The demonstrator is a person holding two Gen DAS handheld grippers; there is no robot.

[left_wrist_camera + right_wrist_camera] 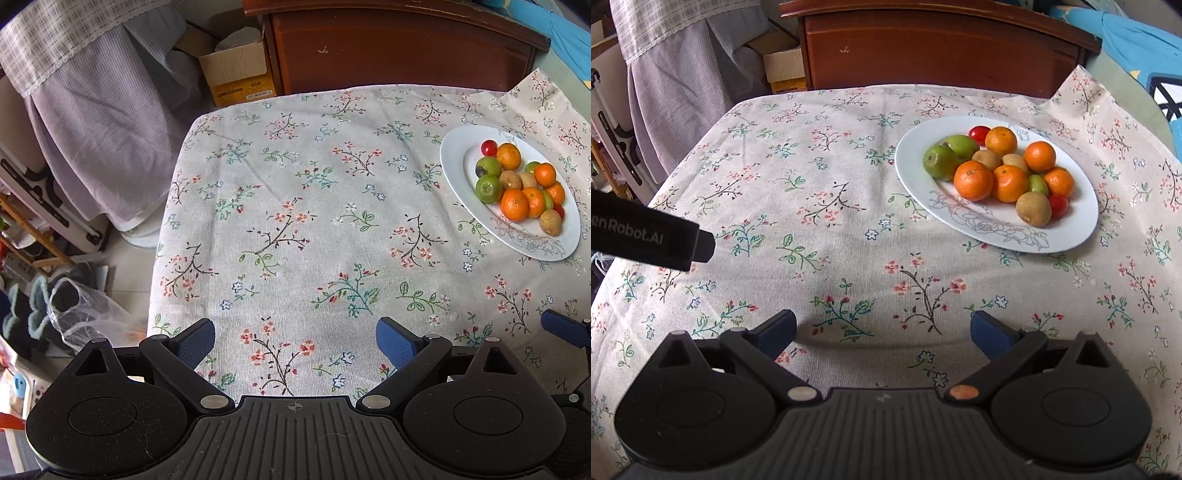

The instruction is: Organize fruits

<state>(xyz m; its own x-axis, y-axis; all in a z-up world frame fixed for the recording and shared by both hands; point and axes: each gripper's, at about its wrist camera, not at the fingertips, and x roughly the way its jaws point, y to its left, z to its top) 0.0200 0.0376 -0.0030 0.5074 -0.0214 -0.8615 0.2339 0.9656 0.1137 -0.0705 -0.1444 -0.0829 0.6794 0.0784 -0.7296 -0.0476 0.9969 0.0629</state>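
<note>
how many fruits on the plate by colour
On the plate:
orange: 5
green: 3
brown: 3
red: 2
total: 13
</note>
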